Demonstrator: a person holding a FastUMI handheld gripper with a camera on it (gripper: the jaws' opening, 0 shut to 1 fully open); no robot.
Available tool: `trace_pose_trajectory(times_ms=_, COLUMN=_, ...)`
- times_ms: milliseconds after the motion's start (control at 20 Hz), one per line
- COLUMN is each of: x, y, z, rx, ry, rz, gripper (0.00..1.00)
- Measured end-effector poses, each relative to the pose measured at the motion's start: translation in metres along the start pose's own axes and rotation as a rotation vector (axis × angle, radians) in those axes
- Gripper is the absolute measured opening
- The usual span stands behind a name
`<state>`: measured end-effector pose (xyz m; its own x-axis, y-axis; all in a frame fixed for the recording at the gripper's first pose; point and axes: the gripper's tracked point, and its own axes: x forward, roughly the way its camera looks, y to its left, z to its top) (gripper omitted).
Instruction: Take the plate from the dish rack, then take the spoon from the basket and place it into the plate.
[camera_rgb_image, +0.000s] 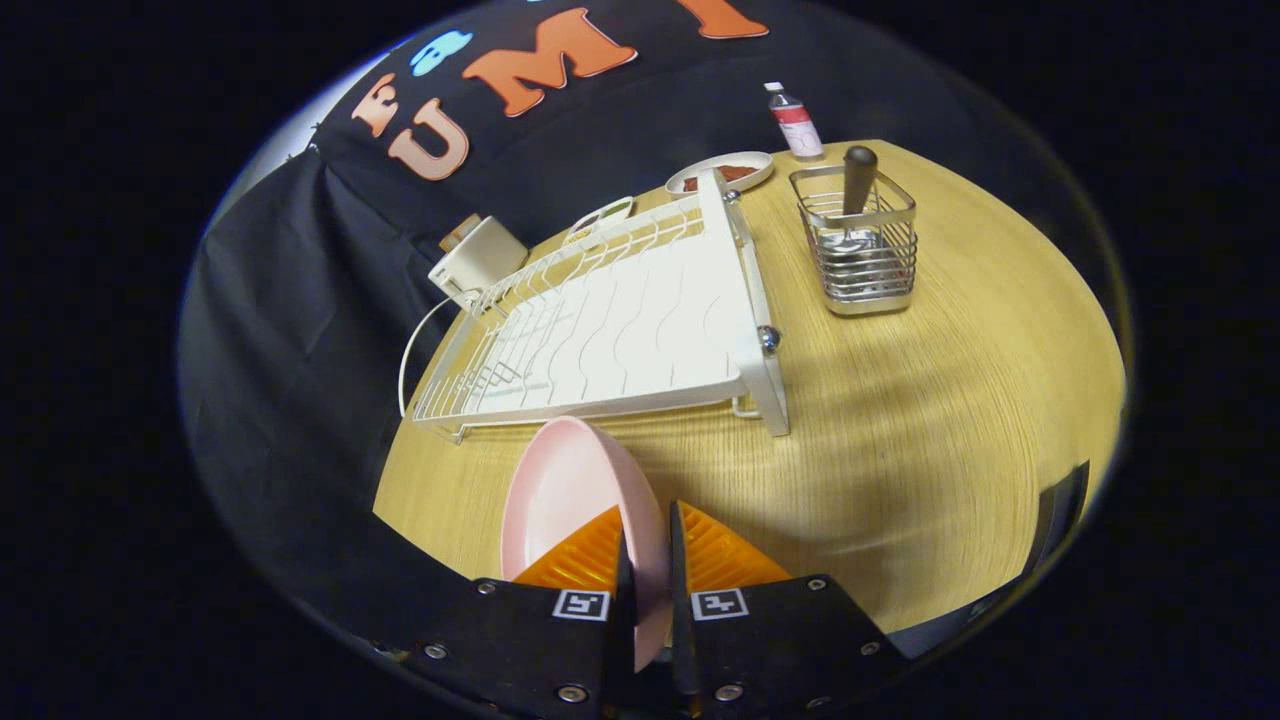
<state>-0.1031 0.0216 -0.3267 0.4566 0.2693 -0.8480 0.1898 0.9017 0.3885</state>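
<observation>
Gripper (648, 560): fingers clenched on the rim of the pink plate (570, 500), held on edge above the table's (900, 450) near edge. Dish rack (610, 320): white, just beyond the plate. Basket (858, 245): wire, right of the rack toward the far edge, holding the spoon (858, 180) (dark handle up).

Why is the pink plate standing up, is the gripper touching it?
Touching. In the gripper view, the pink plate stands on edge between the gripper's two fingers, and both press against its rim, holding it above the table.
</observation>
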Motion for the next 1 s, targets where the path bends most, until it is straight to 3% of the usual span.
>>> trace_pose_trajectory(times_ms=250, x=0.015, y=-0.011, z=-0.004, rx=0.045, ry=-0.013, rz=-0.019, gripper=0.16)
trace_pose_trajectory(times_ms=400, x=0.018, y=-0.034, z=-0.001, rx=-0.043, ry=-0.039, rz=-0.138, gripper=0.21)
trace_pose_trajectory(times_ms=550, x=0.005, y=-0.027, z=0.012, rx=-0.064, ry=-0.088, rz=-0.127, gripper=0.35)
trace_pose_trajectory(times_ms=700, x=-0.01, y=-0.037, z=0.043, rx=-0.108, ry=-0.211, rz=-0.186, gripper=0.58)
trace_pose_trajectory(times_ms=800, x=-0.02, y=-0.044, z=0.065, rx=-0.138, ry=-0.305, rz=-0.227, gripper=0.68)
trace_pose_trajectory(times_ms=1000, x=-0.046, y=-0.055, z=0.116, rx=-0.17, ry=-0.532, rz=-0.311, gripper=0.72)
